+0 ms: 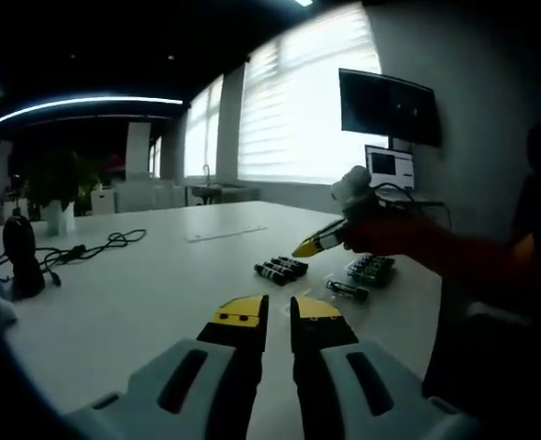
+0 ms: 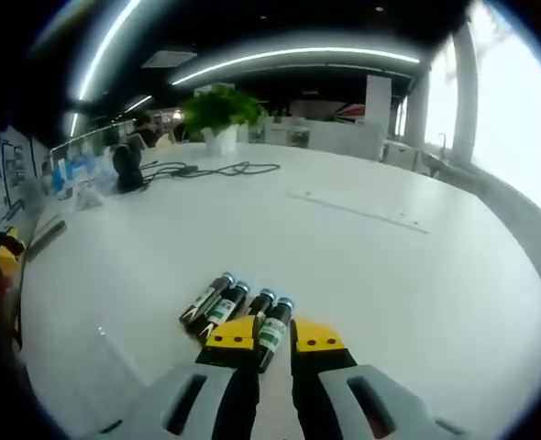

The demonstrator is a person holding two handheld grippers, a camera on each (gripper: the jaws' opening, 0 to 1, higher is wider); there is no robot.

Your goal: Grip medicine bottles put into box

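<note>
no legible txt, bottle labels (image 2: 272,332) too blurred, monitor (image 1: 387,105) dark

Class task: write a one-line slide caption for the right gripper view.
Right hand-held gripper closing in on one of four medicine bottles lying on a white table.

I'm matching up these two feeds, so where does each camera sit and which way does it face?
Left gripper view: rides the left hand-held gripper, facing across the white table toward bright windows; the right hand-held gripper hovers above the bottles.
Right gripper view: rides the right hand-held gripper, looking down at four bottles, one between its jaws.
Shared: table, bottles, cable.
</note>
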